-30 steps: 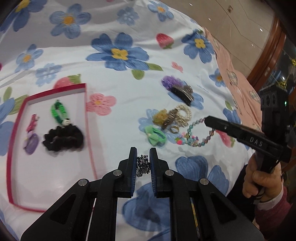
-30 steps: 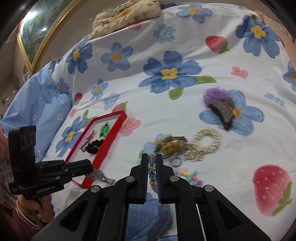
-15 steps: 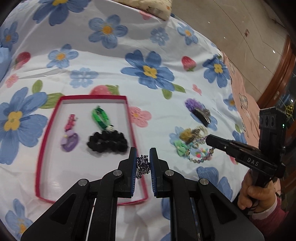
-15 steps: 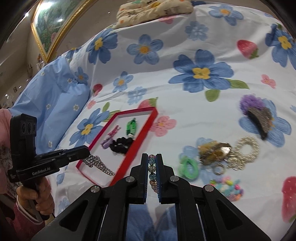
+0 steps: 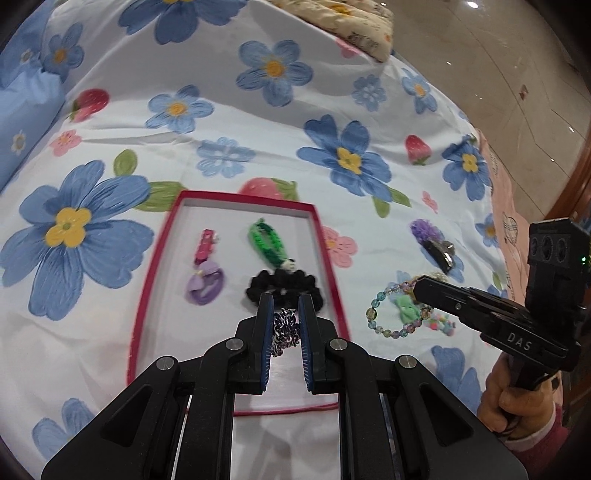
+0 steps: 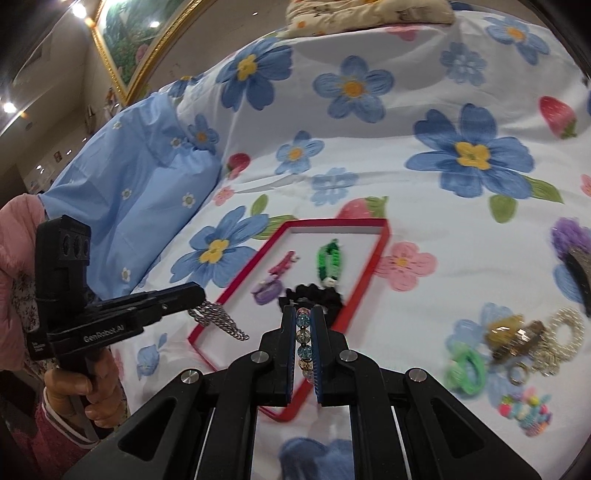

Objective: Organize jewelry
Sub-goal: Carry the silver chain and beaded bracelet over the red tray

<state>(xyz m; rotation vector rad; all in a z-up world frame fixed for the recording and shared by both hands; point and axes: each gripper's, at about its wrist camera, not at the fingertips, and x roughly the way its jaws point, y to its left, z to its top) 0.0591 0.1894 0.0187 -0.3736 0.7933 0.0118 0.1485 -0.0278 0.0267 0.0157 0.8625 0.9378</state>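
My left gripper (image 5: 286, 306) is shut on a silver chain (image 5: 284, 328) and hangs over the near right part of the red-rimmed tray (image 5: 147, 280). In the tray lie a pink clip (image 5: 205, 246), a purple hair tie (image 5: 205, 286), a green braided band (image 5: 267, 242) and a black scrunchie (image 5: 284, 284). My right gripper (image 6: 304, 314) is shut on a beaded bracelet (image 6: 304, 336), just right of the tray's (image 6: 373, 258) near corner. The bracelet's loop (image 5: 380, 325) dangles below its tip. The chain (image 6: 218, 319) droops from the left gripper (image 6: 201, 293).
Loose pieces lie on the flowered bedspread right of the tray: a green hair tie (image 6: 465, 369), a gold clip (image 6: 509, 332), a pearl bracelet (image 6: 565, 328), coloured beads (image 6: 524, 410) and a purple-trimmed clip (image 6: 572, 240). A blue pillow (image 6: 129, 184) lies far left, a cushion (image 5: 343, 22) at the back.
Both grippers have swung left from the loose pile towards the tray with their pieces still held. The chain now hangs over the tray, and the bracelet has come up beside its edge.
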